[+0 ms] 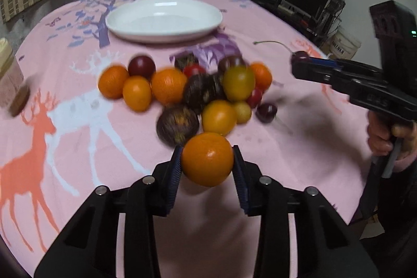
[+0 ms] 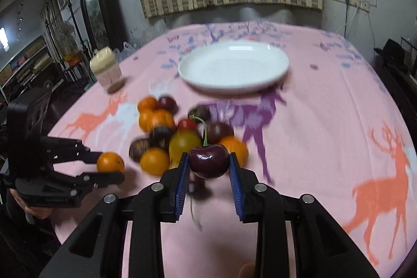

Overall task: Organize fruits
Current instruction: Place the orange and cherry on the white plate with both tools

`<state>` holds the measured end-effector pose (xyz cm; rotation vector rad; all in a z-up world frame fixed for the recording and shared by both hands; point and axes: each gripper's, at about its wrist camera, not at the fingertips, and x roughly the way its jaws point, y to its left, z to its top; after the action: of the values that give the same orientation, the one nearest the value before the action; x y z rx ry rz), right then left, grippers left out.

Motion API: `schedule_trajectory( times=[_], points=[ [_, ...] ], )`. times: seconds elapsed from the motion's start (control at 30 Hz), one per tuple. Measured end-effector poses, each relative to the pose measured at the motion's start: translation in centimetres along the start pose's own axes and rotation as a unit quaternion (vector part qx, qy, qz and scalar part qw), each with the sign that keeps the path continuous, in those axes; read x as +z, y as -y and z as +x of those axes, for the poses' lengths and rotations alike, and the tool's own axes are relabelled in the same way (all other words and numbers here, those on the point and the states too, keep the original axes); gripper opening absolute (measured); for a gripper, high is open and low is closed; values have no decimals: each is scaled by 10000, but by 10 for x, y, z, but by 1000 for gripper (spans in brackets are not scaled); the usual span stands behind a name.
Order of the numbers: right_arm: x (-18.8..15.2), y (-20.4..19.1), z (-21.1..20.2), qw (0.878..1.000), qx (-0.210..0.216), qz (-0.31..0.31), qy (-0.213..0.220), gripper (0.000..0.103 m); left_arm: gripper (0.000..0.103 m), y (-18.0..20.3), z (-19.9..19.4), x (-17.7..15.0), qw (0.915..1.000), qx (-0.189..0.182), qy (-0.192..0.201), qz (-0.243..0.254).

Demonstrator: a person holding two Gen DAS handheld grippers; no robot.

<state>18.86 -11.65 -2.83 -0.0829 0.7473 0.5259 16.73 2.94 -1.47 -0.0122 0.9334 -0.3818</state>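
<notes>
My left gripper (image 1: pixel 207 160) is shut on an orange mandarin (image 1: pixel 207 159) and holds it above the cloth, near the front of the fruit pile (image 1: pixel 192 87). My right gripper (image 2: pixel 208 163) is shut on a dark red cherry (image 2: pixel 208 160) with a green stem, held above the cloth in front of the pile (image 2: pixel 179 137). The pile holds several oranges, dark passion fruits, small tomatoes and cherries. An empty white plate (image 1: pixel 164 18) lies beyond the pile; it also shows in the right wrist view (image 2: pixel 234 67). Each gripper shows in the other's view: right (image 1: pixel 299 61), left (image 2: pixel 110 166).
A pink tablecloth with deer prints (image 2: pixel 325 121) covers the table. A jar with a cream lid (image 2: pixel 106 69) stands at the left edge; it also shows in the left wrist view (image 1: pixel 10 77). Striped curtains hang behind; shelves and electronics stand at the sides.
</notes>
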Motion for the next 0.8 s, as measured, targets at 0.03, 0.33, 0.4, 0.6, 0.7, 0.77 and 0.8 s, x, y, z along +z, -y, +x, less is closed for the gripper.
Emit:
schedule_trajectory(
  times=[0.03,0.33,0.4,0.6,0.7,0.77,0.8],
  points=[
    [12,2,5,10000,18,9,52,30,36,-5,-6,13,9999,-10,113,14],
    [116,44,113,9983,-327,464,-96,31,37,-66,47,159,9973,629,386,59],
    [127,53,140,9975,-349,548,-269,31,37,-79,76,182,9969,755,224,-23],
    [135,62,183,9963,-257,545,-611,38,50,-93,129,204,9938,1084,-243,-73],
    [127,61,167,9970,-106,554,-527,52,84,-94,112,199,9892,1450,128,-193],
    [115,58,147,9980,-45,482,-405,56,91,-90,90,188,9894,1391,405,-132],
    [109,56,138,9983,-20,451,-356,61,92,-88,79,180,9901,1317,463,-141]
  ],
)
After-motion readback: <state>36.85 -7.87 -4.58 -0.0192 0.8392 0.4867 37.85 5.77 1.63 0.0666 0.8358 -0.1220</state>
